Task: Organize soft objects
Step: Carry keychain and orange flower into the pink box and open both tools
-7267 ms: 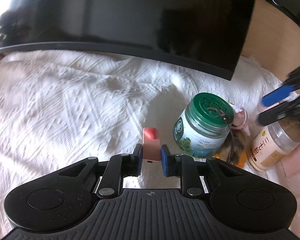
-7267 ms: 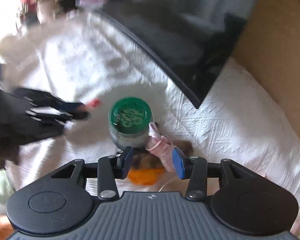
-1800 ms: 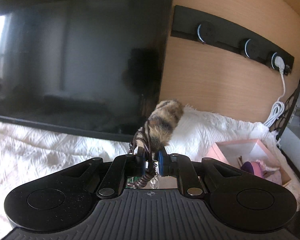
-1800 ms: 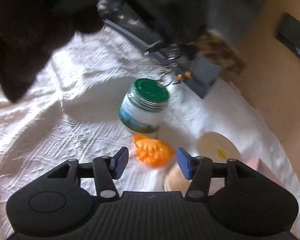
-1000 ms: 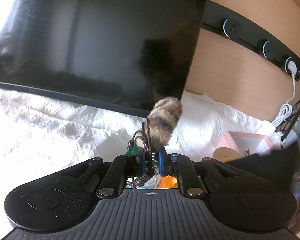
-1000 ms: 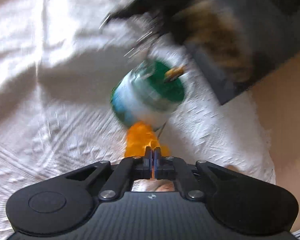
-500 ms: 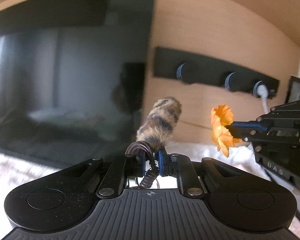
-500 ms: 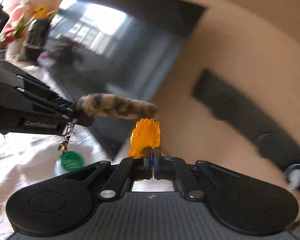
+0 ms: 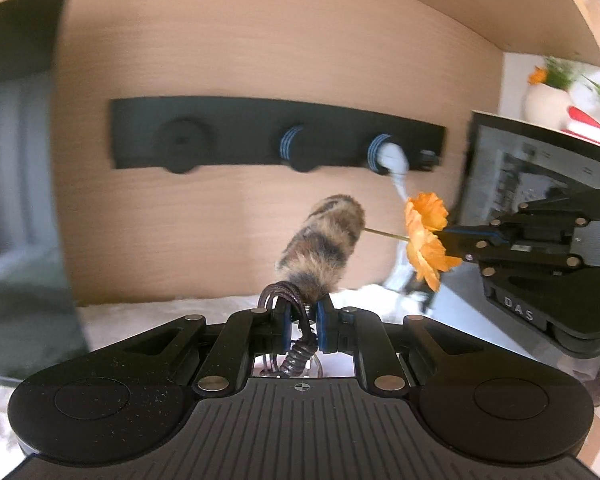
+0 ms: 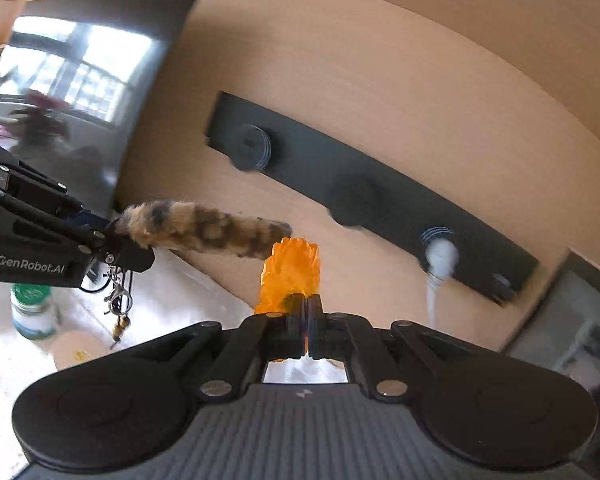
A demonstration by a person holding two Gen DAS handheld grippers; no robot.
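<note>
Gripping a furry brown-and-tan tail keychain (image 9: 324,240) at its cord end, left gripper (image 9: 300,326) with jaws clamped tight on the dark leather loop, fur sticking forward and up past the fingertips. Dangling below that grip, seen from the right wrist view, a metal clasp and small charm (image 10: 118,308). Pinching an orange fabric flower (image 10: 290,270), right gripper (image 10: 305,320) with jaws pressed nearly together on the flower's base, petals standing above the fingertips. Both held aloft in front of the black socket strip (image 9: 260,136) on the wooden wall panel (image 9: 260,40): tail tip below the strip's middle, flower (image 9: 426,238) just right of the tail and below the strip's right end, very close to the tail, contact not clear. Hanging from the strip's right-hand socket, a white plug and cable (image 9: 394,164). Left of the strip, a dark screen (image 10: 80,92) reflecting a window. Far below and left of the strip in the right wrist view, on the white textured cloth (image 10: 172,292), a green-lidded jar (image 10: 32,308) and a round pale lid (image 10: 78,348) just beside it.
</note>
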